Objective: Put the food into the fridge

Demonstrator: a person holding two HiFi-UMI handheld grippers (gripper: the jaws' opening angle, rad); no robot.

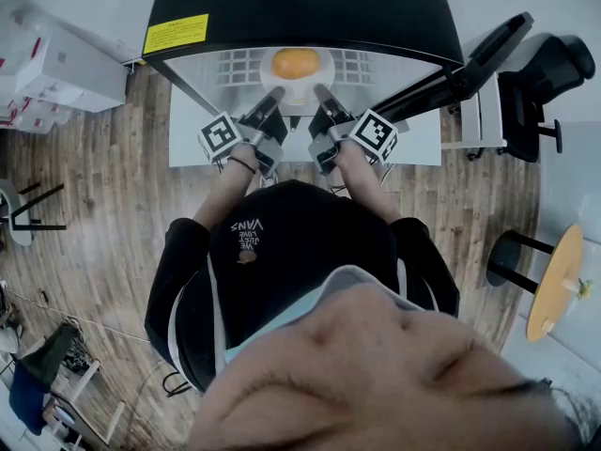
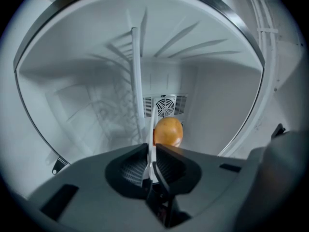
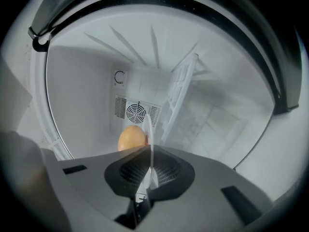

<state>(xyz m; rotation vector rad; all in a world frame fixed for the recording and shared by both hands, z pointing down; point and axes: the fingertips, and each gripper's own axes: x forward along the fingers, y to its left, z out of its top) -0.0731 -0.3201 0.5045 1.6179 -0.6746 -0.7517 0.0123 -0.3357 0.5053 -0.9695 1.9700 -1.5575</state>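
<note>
- Left gripper [image 1: 276,94]: fingers clamped on the rim of a white plate [image 1: 296,90].
- Right gripper [image 1: 320,91]: fingers clamped on the same rim.
- Orange [image 1: 296,62]: on the plate, at 12 o'clock from the grippers, inside the fridge [image 1: 300,7].

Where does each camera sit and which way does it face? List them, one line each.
Head view: on the person's head, facing steeply down at the open fridge; chest, forearms, left hand-held gripper and right hand-held gripper show.
Left gripper view: on the left one, facing into the fridge; its jaws pinch a plate rim.
Right gripper view: on the right one, facing in likewise; jaws pinch the same rim.
Shared: all three see the orange.
</note>
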